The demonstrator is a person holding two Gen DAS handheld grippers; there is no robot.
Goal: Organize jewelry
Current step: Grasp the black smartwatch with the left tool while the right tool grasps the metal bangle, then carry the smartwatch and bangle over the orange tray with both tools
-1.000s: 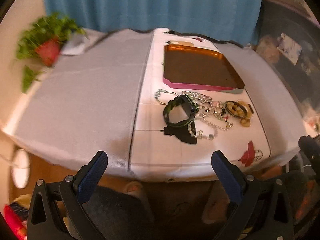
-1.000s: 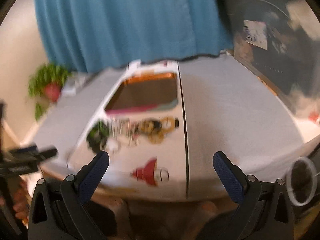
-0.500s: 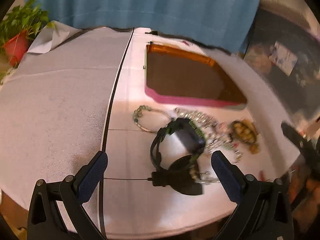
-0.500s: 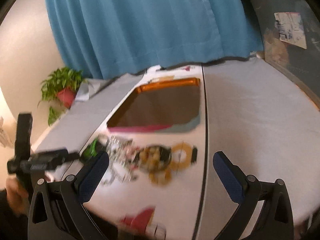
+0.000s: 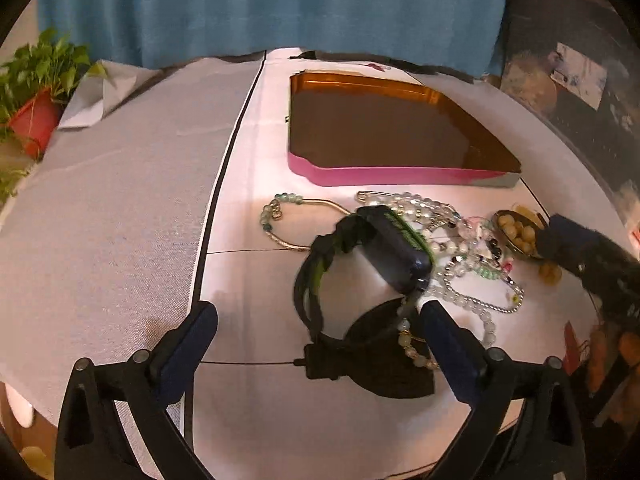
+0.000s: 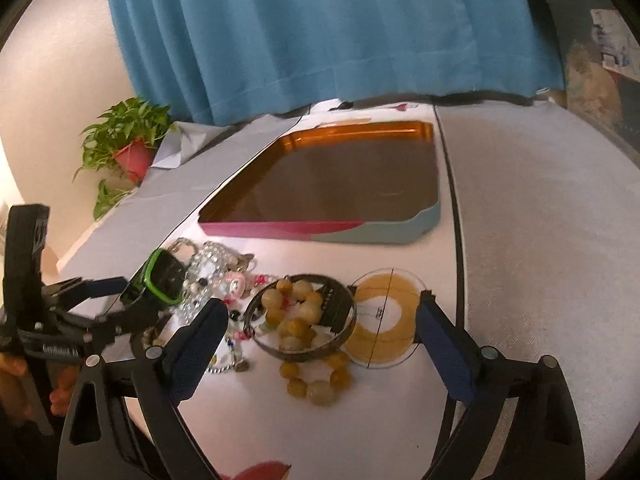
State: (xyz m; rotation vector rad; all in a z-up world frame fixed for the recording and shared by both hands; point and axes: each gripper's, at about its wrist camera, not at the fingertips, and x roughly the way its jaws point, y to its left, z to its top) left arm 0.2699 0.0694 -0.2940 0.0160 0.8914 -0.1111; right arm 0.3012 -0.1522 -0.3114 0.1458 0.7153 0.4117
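- Left wrist view: the left gripper (image 5: 318, 334) is low over the surface (image 5: 120, 240) with its jaws spread wide and holding nothing.
- Between and just beyond the jaws lies a black watch (image 5: 372, 256) with green trim, its strap standing in a loop.
- The right finger pad (image 5: 448, 352) is just beside a string of pale beads (image 5: 452, 296) that crosses under the watch.
- A thin bangle (image 5: 296, 224) with green beads lies to the left of the watch.
- Behind the jewelry stands a tray (image 5: 380, 174) with a pink front wall and a brown inside; no jewelry is in it.
- The right gripper (image 5: 588, 256) comes in from the right edge, near a metal ring with yellow beads (image 5: 516, 232).
- Right wrist view: the right gripper (image 6: 320, 334) hovers over the surface (image 6: 540, 240), jaws wide apart and gripping nothing.
- Between them sits the metal ring (image 6: 300, 320) with the yellow beads (image 6: 296, 320) piled in it and spilling toward the camera.
- A round yellow disc (image 6: 384, 320) lies just right of the ring.
- The left gripper (image 6: 96, 300) reaches in from the left, a hand (image 6: 16, 380) holding it, its jaws apart beside the watch (image 6: 160, 280).
- The tray (image 6: 328, 232) lies behind; a potted plant (image 6: 128, 148) stands far left before a blue curtain (image 6: 320, 32).
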